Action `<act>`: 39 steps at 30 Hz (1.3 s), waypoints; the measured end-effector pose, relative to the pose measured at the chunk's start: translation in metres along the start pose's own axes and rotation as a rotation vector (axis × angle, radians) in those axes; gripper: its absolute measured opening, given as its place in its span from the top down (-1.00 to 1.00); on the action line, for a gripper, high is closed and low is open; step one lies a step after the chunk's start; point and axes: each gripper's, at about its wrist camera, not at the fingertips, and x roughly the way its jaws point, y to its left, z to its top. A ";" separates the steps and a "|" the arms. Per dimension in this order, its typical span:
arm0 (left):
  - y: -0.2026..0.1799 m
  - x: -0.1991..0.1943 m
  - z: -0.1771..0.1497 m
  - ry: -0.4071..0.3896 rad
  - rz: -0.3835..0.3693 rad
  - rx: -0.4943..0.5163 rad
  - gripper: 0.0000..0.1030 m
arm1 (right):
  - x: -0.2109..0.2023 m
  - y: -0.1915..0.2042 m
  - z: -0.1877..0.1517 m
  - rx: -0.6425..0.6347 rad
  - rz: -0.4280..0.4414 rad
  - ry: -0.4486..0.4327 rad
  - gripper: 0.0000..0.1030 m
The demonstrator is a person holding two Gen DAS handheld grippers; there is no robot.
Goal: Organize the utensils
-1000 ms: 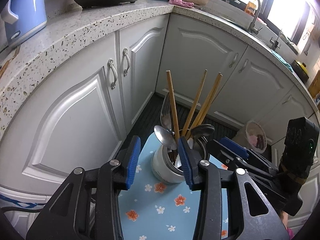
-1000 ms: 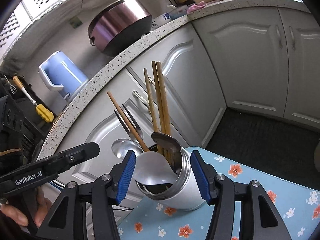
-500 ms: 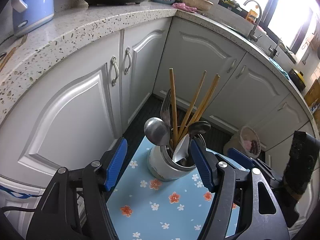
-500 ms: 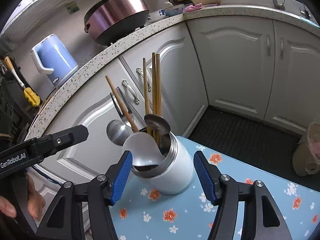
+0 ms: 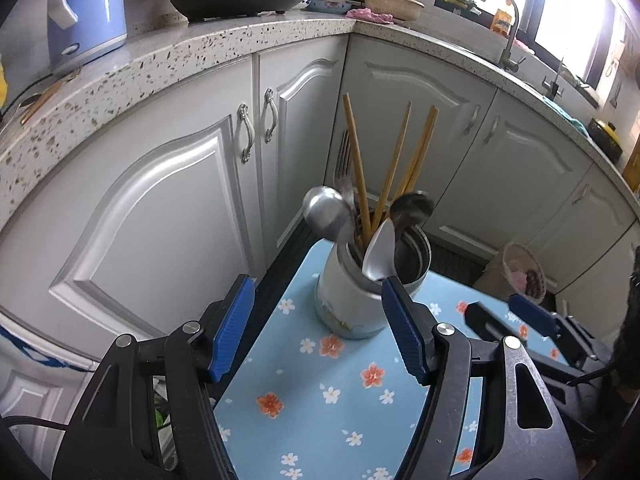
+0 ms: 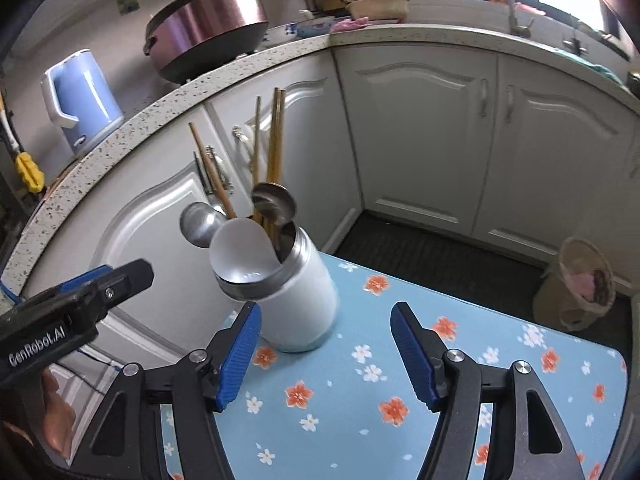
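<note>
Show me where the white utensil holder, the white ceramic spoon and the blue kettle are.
white utensil holder (image 6: 304, 304): right wrist view, front wall.
white ceramic spoon (image 6: 240, 248): right wrist view, bowl.
blue kettle (image 5: 86, 4): left wrist view, body.

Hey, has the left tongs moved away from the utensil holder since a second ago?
Yes. The left tongs has backed away from the white utensil holder: earlier its pads flanked the holder's rim, and now they sit nearer the camera, with more of the flowered mat showing between them.
</note>
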 end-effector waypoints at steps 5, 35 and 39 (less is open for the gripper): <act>0.002 -0.001 -0.010 -0.011 0.019 0.007 -0.29 | -0.006 0.006 -0.007 -0.013 -0.060 -0.004 -0.35; 0.011 -0.013 -0.026 -0.038 0.073 0.018 -0.29 | -0.014 0.024 -0.012 -0.033 -0.110 0.011 -0.36; 0.010 -0.013 -0.027 -0.040 0.081 0.027 -0.29 | -0.012 0.024 -0.011 -0.030 -0.110 0.015 -0.37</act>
